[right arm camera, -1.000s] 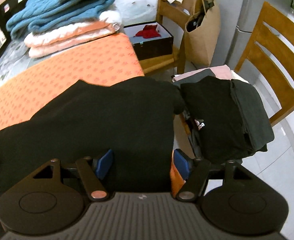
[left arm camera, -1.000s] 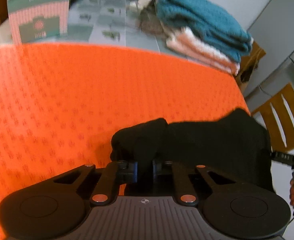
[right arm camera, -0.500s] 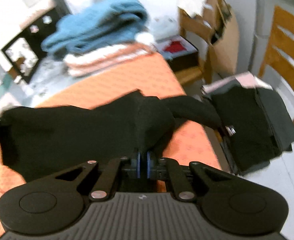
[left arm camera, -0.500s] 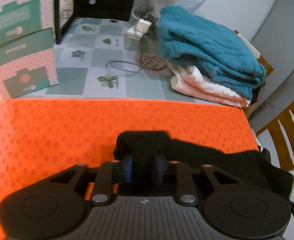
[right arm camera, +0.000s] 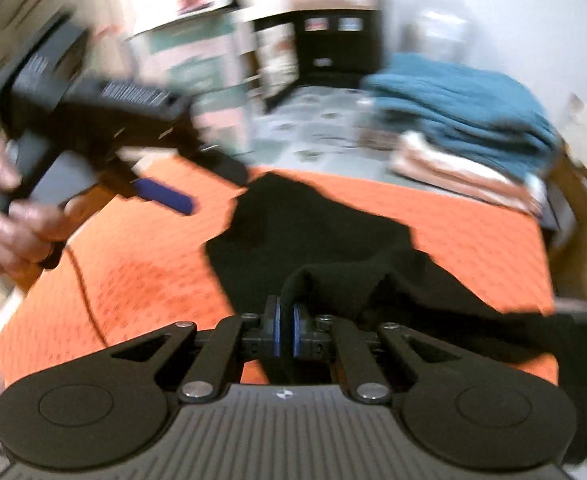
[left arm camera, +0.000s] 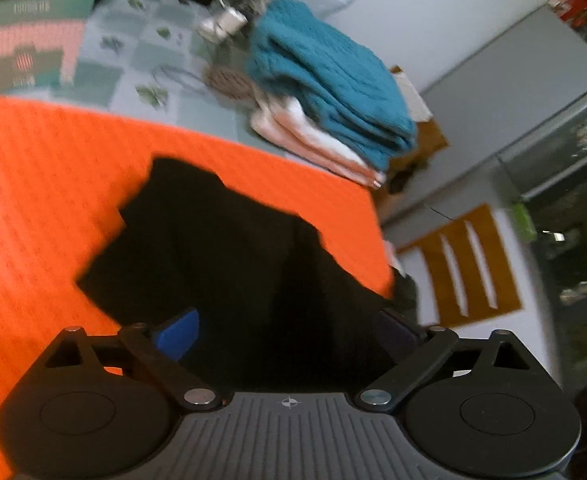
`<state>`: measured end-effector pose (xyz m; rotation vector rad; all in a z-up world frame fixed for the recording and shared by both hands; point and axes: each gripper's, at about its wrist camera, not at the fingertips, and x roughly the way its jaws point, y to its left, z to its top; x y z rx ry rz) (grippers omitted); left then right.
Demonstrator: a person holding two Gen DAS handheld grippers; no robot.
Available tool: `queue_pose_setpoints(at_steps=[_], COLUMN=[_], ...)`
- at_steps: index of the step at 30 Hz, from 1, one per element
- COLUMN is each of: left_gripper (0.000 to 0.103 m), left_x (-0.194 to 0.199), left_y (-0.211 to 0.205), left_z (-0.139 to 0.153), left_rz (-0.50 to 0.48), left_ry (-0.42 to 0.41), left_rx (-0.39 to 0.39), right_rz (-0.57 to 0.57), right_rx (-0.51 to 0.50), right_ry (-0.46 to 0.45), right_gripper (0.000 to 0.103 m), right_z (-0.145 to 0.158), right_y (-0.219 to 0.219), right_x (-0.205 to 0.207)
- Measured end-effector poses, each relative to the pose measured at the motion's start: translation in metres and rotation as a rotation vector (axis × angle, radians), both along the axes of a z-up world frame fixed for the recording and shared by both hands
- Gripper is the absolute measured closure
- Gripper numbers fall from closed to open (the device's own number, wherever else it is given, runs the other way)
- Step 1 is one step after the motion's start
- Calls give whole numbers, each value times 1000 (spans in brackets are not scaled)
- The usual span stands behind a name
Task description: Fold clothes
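Observation:
A black garment [left arm camera: 221,248] lies partly spread on the orange tablecloth [left arm camera: 45,184]. My left gripper [left arm camera: 285,332] hovers over its near part, open, its blue pad [left arm camera: 175,336] and the other finger wide apart with nothing between them. The right wrist view shows my right gripper [right arm camera: 287,320] shut on a raised fold of the black garment [right arm camera: 313,232]. The left gripper [right arm camera: 205,184] also appears there at upper left, open, held by a hand [right arm camera: 17,220] above the orange tablecloth [right arm camera: 141,280].
A folded teal knit on pink-white knits [left arm camera: 333,96] is stacked past the cloth's far right corner, also seen as the teal stack [right arm camera: 465,120]. Pink-green boxes [left arm camera: 29,40] stand at the far left. A wooden chair [left arm camera: 461,268] stands beyond the table's right edge.
The left gripper, shut on the black garment before, has let go and opened. The right gripper, open a second ago, closed on the garment and carried its fold over the table.

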<state>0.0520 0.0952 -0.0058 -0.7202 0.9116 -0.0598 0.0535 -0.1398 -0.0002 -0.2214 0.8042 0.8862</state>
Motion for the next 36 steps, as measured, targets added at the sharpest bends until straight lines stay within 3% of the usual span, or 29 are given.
queue_pose_setpoints(at_steps=[7,12,16,19,21,24,29,31,36], left_gripper=[6,9,24,42,59,72,78,79,81], left_x=[-15,-12,-9,-11,-14,-18,-32,-41,-66], left_y=[-24,-41,-55,-60,-60,-55,-39,-30,-8], left_z=[-28,-48,-58,-59,-57,-54,-47,-46,-39], left_rz=[-89,-151,-176,-175,-162,-133,-52,-23,61], left_ry=[83,160,204,191,175,153,123,114,77], left_rx=[-23,-13,30,51,63,47,16,-8,-6], right_rz=[233,304,300,283,268,246,222,206,146], right_rx=[-57,-53,-52,-50,-48,-42,-32,-27,-35], right_ry=[-16,10,29,42,51,60,70,73,77], right_gripper=[96,96,96,96,96,96,92,82,76], right_z=[-5,-3,-1,-1,-2,-3,-3,-2,0], right_y=[50,57,55,50,45,41,33,27,3], right_x=[-43,-67,-72,-75,-77,-77,-80,-79,-70])
